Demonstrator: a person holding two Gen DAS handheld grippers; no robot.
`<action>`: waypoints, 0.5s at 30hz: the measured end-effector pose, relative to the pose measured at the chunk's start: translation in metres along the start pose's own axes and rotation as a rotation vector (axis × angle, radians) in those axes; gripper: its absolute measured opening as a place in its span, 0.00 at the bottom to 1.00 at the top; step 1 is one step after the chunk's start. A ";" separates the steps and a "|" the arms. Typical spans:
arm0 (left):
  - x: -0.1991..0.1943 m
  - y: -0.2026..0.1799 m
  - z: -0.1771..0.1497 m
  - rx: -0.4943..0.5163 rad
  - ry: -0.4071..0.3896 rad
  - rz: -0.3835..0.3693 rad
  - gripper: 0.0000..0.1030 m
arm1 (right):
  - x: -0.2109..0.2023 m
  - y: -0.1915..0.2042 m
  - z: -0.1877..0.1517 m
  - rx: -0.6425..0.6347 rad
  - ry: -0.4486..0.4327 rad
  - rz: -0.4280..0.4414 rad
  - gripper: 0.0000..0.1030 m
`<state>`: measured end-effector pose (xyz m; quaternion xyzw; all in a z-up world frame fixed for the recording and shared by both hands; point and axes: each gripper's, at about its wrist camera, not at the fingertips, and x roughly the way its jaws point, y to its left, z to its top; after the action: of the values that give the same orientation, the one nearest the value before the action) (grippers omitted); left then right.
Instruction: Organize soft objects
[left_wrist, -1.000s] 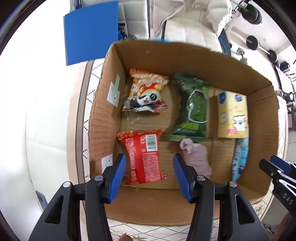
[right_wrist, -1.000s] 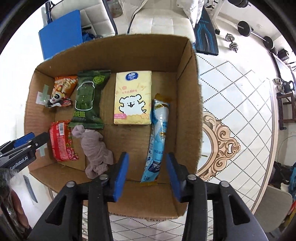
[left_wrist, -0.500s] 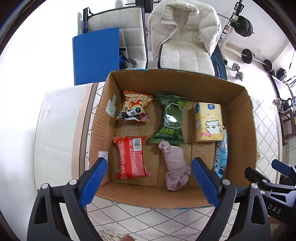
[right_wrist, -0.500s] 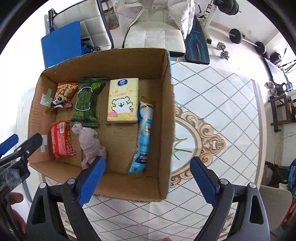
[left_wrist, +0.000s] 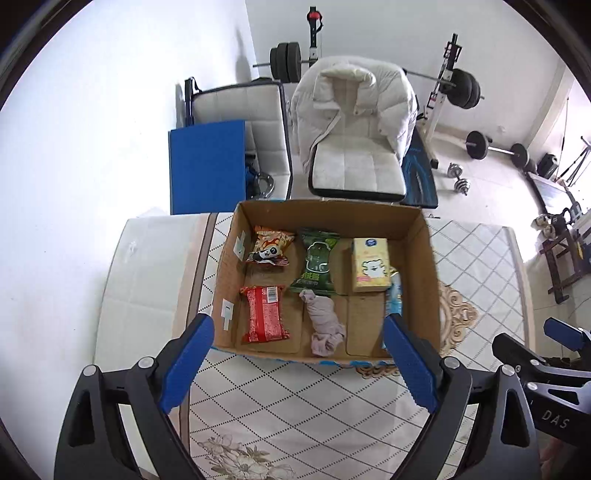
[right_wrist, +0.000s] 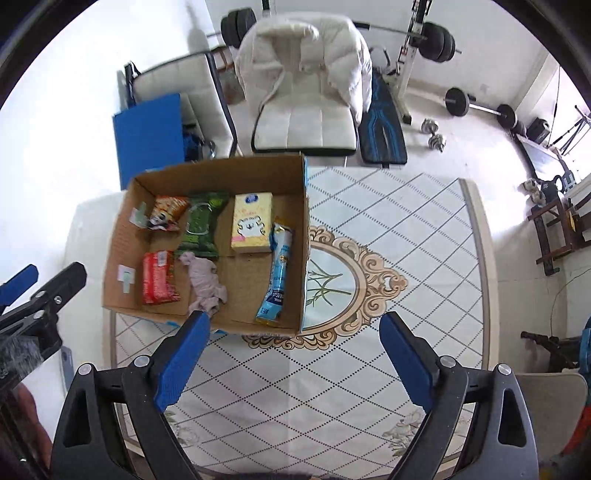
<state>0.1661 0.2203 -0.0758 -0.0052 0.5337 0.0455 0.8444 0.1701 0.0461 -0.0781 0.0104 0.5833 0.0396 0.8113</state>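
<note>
A cardboard box (left_wrist: 424, 236) (right_wrist: 118, 232) stands on the patterned table. It holds a panda snack bag (left_wrist: 269, 247), a green pack (left_wrist: 317, 262), a yellow tissue pack (left_wrist: 370, 264), a red pack (left_wrist: 263, 314), a pinkish cloth (left_wrist: 325, 325) and a blue tube pack (right_wrist: 277, 273). My left gripper (left_wrist: 298, 365) is open and empty, above the table in front of the box. My right gripper (right_wrist: 293, 360) is open and empty, in front of the box's right corner.
The table (right_wrist: 388, 229) has a tiled cover with an ornate medallion right of the box. Behind it stand a chair with a white jacket (left_wrist: 354, 122), a blue board (left_wrist: 207, 166) and weight equipment (left_wrist: 458, 88). A white sheet (left_wrist: 147, 273) lies left of the box.
Both grippers have opened wide and pulled back and up from the box. The box and its contents now look smaller and farther away; the items have stayed in place.
</note>
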 end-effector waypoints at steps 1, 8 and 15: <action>-0.011 -0.001 -0.002 0.004 -0.004 -0.005 0.91 | -0.013 -0.002 -0.004 0.005 -0.011 0.005 0.92; -0.079 -0.004 -0.019 -0.007 -0.074 -0.033 0.91 | -0.098 -0.008 -0.033 -0.016 -0.138 -0.002 0.92; -0.127 -0.012 -0.039 0.018 -0.127 -0.022 0.91 | -0.147 -0.011 -0.049 -0.032 -0.207 -0.010 0.92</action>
<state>0.0779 0.1971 0.0214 -0.0005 0.4793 0.0318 0.8771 0.0780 0.0226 0.0446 -0.0016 0.4958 0.0438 0.8673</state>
